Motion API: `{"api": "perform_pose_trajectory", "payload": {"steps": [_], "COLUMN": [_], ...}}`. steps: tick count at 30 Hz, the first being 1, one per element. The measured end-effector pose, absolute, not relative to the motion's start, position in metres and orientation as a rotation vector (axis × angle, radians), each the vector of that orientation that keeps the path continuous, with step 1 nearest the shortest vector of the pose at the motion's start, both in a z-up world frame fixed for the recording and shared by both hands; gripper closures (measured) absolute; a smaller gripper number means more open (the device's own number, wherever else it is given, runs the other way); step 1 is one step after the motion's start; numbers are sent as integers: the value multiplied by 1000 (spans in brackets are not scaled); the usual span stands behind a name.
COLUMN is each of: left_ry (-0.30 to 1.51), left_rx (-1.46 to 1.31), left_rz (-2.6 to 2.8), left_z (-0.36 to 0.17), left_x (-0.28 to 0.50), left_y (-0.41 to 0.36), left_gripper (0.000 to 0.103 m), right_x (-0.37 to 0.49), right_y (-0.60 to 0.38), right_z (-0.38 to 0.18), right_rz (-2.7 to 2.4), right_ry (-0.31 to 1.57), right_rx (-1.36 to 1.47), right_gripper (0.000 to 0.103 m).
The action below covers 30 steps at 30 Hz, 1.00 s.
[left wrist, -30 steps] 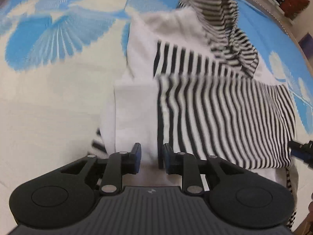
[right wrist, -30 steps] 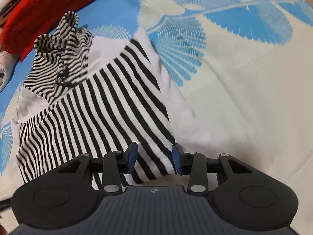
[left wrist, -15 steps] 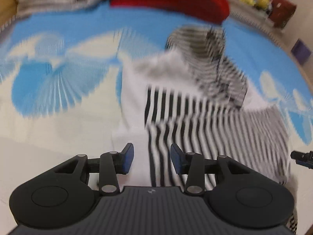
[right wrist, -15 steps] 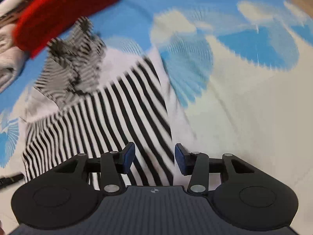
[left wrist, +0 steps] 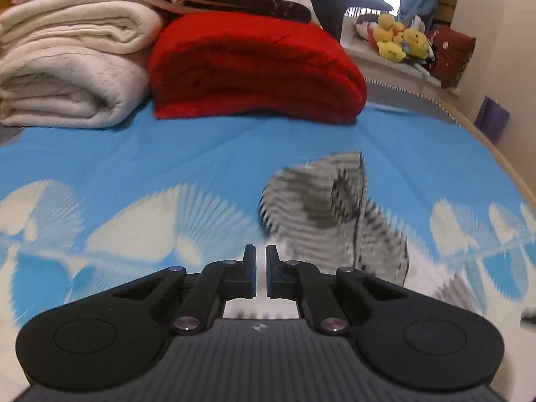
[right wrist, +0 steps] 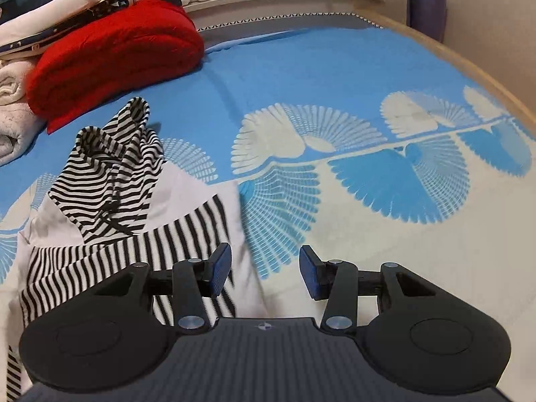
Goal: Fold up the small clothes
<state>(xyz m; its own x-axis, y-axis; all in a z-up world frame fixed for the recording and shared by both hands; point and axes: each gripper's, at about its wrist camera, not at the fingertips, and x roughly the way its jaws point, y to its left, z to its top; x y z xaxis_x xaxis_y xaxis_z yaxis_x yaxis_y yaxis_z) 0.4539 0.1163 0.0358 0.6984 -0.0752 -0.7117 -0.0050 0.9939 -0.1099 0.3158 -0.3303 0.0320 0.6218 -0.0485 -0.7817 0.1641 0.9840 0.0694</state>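
A small black-and-white striped hooded top [right wrist: 110,207] lies partly folded on the blue patterned bedsheet [right wrist: 335,83]. In the left wrist view it is blurred; its hood [left wrist: 321,201] lies ahead and right of my left gripper [left wrist: 260,268]. The left jaws are nearly closed with a narrow gap and nothing between them, raised above the garment's white edge. My right gripper [right wrist: 264,271] is open and empty, over the garment's right edge [right wrist: 241,234] and the sheet.
A folded red blanket [left wrist: 254,67] and cream blankets [left wrist: 67,67] are stacked at the back of the bed. Plush toys [left wrist: 398,38] sit on a ledge behind. The wooden bed edge [right wrist: 469,67] curves along the right.
Both grippers lifted and tilted up from the garment, so the view now reaches the blankets. The left jaws closed to a narrow gap. The right jaws opened wider.
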Motion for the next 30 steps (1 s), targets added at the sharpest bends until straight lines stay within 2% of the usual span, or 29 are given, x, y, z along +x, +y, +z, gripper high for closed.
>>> {"api": "perform_pose_trajectory", "payload": {"steps": [9, 11, 13, 14, 16, 18, 19, 21, 26, 30], "left_ry": [871, 879, 913, 946, 1018, 1076, 1089, 1091, 962, 797], "left_rx": [-203, -225, -288, -315, -341, -331, -324, -291, -235, -122], "left_rz": [-56, -35, -13, 5, 55, 93, 97, 93, 2, -227], "left_z": [-4, -17, -33, -42, -59, -74, -80, -82, -43, 9], "left_x": [623, 649, 674, 684, 699, 706, 708, 706, 666, 565], "left_y": [86, 82, 81, 81, 77, 72, 69, 65, 61, 56], "left_gripper": [95, 88, 55, 48, 45, 49, 71, 101, 101, 101], "right_x": [321, 323, 325, 326, 328, 331, 332, 334, 335, 332], "right_y": [-335, -334, -333, -333, -336, -337, -338, -337, -339, -345], "right_z": [28, 26, 24, 23, 20, 17, 16, 17, 24, 32], "right_rz": [-110, -101, -90, -88, -94, -99, -99, -92, -89, -107], "right_ry": [914, 919, 926, 930, 939, 947, 950, 949, 933, 906], "right_rx": [180, 181, 176, 175, 177, 181, 185, 186, 189, 203], "right_gripper": [56, 56, 56, 56, 56, 56, 56, 56, 56, 56]}}
